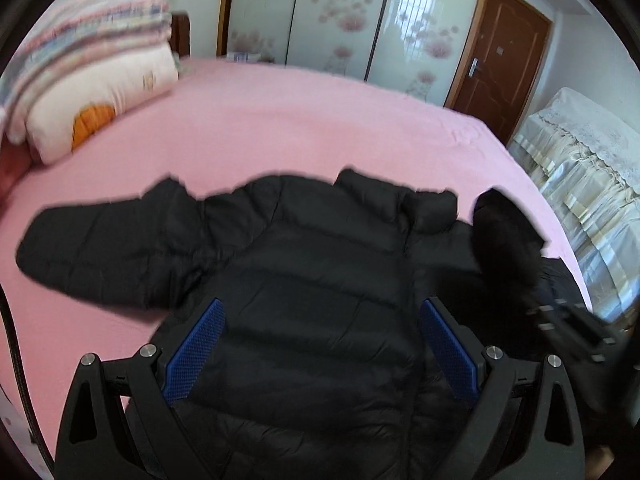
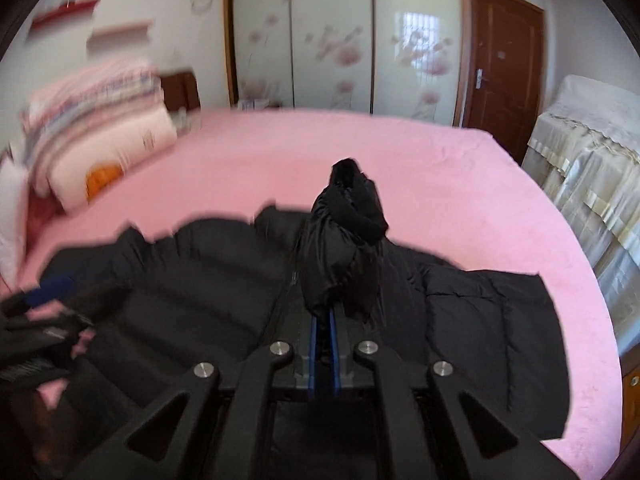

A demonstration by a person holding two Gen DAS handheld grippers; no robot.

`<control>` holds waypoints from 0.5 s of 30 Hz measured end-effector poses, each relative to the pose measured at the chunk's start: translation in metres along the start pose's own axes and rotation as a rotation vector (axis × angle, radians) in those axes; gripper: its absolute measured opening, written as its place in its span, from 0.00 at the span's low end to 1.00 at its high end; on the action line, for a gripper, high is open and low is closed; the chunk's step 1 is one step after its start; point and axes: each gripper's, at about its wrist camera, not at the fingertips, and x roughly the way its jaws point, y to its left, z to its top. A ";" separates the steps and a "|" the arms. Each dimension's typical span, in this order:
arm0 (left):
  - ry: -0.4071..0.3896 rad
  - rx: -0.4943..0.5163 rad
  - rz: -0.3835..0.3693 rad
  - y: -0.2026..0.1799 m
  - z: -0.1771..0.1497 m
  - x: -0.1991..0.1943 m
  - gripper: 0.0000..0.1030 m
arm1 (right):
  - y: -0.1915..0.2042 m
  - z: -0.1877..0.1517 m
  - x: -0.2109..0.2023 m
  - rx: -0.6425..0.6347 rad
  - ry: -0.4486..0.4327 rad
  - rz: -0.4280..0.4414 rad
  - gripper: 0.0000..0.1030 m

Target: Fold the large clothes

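A black puffer jacket (image 1: 312,264) lies spread on the pink bed (image 1: 304,120), one sleeve (image 1: 100,240) stretched out to the left. My left gripper (image 1: 320,320) hovers over the jacket's body, open, its blue pads (image 1: 200,344) wide apart with nothing pinched between them. In the right wrist view my right gripper (image 2: 324,312) is shut on the jacket's other sleeve (image 2: 344,248), whose cuff end stands bunched above the fingertips, lifted over the jacket (image 2: 192,296). That raised sleeve (image 1: 504,236) and the right gripper's body also show at the right edge of the left wrist view.
Folded striped and cream quilts (image 1: 92,80) are stacked at the bed's far left. Sliding wardrobe doors (image 1: 332,16) and a brown door (image 1: 504,56) stand behind the bed. A cloth-covered piece of furniture (image 1: 580,184) is beside the bed on the right.
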 end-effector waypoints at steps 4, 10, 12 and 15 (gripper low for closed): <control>0.048 0.013 -0.030 0.008 -0.006 0.011 0.95 | 0.006 -0.023 0.029 0.011 0.112 0.018 0.12; 0.069 0.012 -0.133 0.004 -0.005 0.016 0.95 | 0.006 -0.028 -0.004 0.031 0.017 0.038 0.55; 0.081 0.015 -0.171 -0.001 -0.004 0.020 0.95 | 0.006 -0.028 -0.021 0.032 -0.022 0.036 0.60; 0.113 0.026 -0.244 -0.014 -0.004 0.031 0.95 | 0.001 -0.033 -0.044 0.039 -0.038 0.036 0.60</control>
